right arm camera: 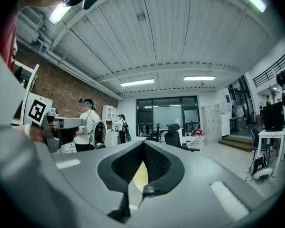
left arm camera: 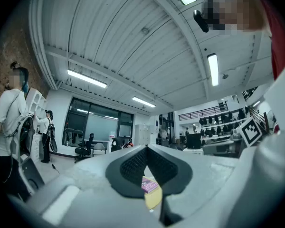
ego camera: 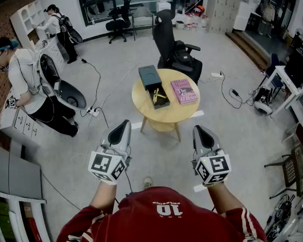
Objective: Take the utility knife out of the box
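- Left gripper (ego camera: 124,125): held level at the lower left of the head view. Its jaws are pressed together on nothing, and in its own view the ribbed pads (left arm camera: 133,165) are seen to meet.
- Right gripper (ego camera: 199,130): held level at the lower right, with jaws likewise closed tight and empty (the pale disc seen between them is the distant tabletop).
- Round wooden table (ego camera: 141,105): placed well ahead of both grippers across open floor, with neither gripper near it.
- Box (ego camera: 164,103): a dark, narrow case lying open near the table's middle. Its lid (ego camera: 149,76) is set at the far end, and whether the lid is hinged or loose cannot be told.
- Utility knife (ego camera: 158,93): the slender yellow-and-dark object laid lengthwise inside the box. Whether the blade is out is too small to be read.
- Book (ego camera: 184,91): pink-covered and flat on the table, just right of the box and apart from it.
- Handling (a judgement): the knife is expected to be light and rigid, with a hard, rather smooth handle.
  - A pinch across the narrow width of the handle, near its middle and away from the blade end, is advised.
  - The box is probably light enough to be dragged along, so it may need to be steadied by the other gripper.
- Stage (a judgement): the approach has not yet been made, and the jaws must be opened before the knife can be taken.
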{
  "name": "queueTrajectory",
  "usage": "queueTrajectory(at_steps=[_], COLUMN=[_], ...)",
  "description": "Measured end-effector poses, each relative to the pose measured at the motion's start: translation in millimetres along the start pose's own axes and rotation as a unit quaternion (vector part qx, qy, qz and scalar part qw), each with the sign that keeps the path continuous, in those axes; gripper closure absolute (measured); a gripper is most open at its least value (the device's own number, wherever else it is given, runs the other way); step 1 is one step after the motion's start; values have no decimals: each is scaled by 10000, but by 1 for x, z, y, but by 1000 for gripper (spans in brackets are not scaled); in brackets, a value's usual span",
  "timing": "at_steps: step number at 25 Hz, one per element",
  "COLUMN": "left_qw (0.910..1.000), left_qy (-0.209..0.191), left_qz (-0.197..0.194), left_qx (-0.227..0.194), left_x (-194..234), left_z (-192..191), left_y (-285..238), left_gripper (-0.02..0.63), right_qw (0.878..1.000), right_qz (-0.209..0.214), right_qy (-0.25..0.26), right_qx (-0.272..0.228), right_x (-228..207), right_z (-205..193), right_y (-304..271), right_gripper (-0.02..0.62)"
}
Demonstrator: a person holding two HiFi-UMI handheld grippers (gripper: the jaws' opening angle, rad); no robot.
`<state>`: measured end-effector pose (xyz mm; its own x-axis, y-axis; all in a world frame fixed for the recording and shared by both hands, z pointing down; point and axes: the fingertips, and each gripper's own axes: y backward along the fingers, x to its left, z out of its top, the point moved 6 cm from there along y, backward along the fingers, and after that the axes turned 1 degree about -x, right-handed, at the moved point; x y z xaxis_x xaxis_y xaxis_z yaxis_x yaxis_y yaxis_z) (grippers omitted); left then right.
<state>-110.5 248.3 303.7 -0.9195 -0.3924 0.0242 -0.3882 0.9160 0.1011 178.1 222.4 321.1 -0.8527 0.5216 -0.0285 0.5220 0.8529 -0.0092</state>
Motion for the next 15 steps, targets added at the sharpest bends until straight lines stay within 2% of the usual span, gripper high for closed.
queueTrajectory(at_steps=[15], left_qw=[10000], left_qy=[65], left_qz=[-21], left_qx=[38], left_x=[14], left_z=[-6], left_y=[-9], left_gripper=[603], right_qw=[9999], right_qz=[13], right_qy=[120], right_qx=[-101], right_x=[3], right_z=[-1], right_y=[-16], right_gripper=[595])
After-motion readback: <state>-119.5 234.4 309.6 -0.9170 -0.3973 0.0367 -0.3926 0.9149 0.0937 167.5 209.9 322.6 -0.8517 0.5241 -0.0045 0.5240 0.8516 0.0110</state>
